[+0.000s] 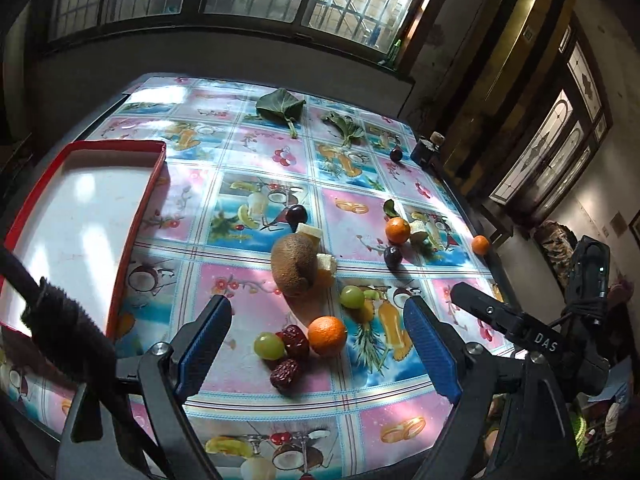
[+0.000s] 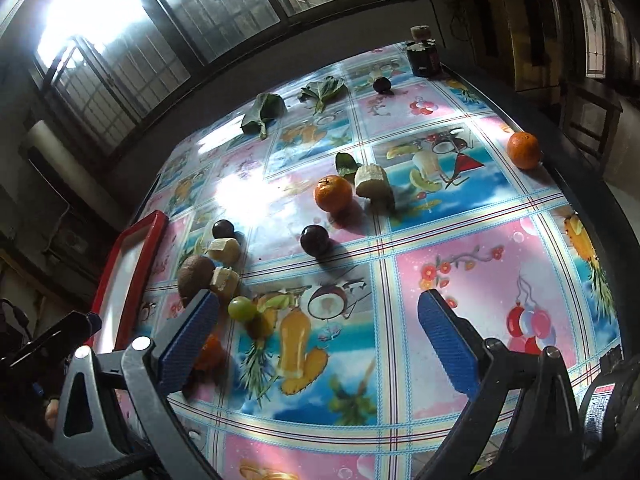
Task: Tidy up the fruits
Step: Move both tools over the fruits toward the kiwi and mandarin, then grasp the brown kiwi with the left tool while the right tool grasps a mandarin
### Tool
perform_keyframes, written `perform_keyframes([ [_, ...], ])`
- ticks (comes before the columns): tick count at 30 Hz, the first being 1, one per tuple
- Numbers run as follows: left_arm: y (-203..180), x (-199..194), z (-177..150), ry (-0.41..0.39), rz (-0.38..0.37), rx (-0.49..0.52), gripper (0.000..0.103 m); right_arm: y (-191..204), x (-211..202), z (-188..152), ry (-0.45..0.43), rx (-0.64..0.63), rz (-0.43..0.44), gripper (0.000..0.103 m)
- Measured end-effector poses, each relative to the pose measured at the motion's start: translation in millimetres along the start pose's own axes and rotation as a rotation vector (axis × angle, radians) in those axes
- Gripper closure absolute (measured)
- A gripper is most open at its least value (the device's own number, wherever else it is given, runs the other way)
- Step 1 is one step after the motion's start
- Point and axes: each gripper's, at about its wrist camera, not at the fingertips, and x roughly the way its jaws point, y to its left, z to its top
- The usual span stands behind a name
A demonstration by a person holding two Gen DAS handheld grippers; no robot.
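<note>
Fruit lies scattered on a table with a fruit-print cloth. A red-rimmed tray [image 1: 140, 216] with a white floor sits at the left, also in the right wrist view [image 2: 140, 264]. My left gripper [image 1: 318, 332] is open above an orange [image 1: 327, 335], a green grape [image 1: 269, 345] and two red dates [image 1: 296, 340]. Beyond them lie a kiwi [image 1: 293, 266], banana pieces [image 1: 326, 266], another grape [image 1: 352, 296], plums [image 1: 297, 213] and more oranges [image 1: 397, 230]. My right gripper [image 2: 320, 320] is open and empty over the cloth, with a plum [image 2: 315, 240], an orange [image 2: 333, 193] and a banana piece [image 2: 372, 180] ahead.
Green leaves [image 1: 280, 106] lie at the table's far side. A small dark jar [image 2: 423, 56] stands at the far right corner, with a plum [image 2: 382, 84] beside it. One orange [image 2: 523, 149] sits near the right edge. Windows and a wall lie behind the table.
</note>
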Motion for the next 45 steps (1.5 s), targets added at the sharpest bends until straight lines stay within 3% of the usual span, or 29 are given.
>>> perform_keyframes([
  [3,22,-3,-8,0.017,0.058,-0.010,0.015,17,-8,-8,0.000,-0.010,0.045,0.003],
  [7,35,-1,-22,0.038,0.171,0.026,0.015,39,-6,-15,0.035,-0.118,-0.091,0.003],
  [17,29,2,-49,0.042,0.201,0.133,0.015,47,-8,-43,0.049,-0.200,-0.117,0.003],
  [26,20,6,-50,0.035,0.330,0.163,0.015,53,-10,-46,0.044,-0.215,-0.110,0.005],
  [37,23,11,-48,0.045,0.340,0.149,0.015,56,-6,-46,0.052,-0.219,-0.099,0.005],
  [45,23,18,-46,0.064,0.343,0.151,0.015,60,1,-51,0.063,-0.241,-0.046,0.008],
])
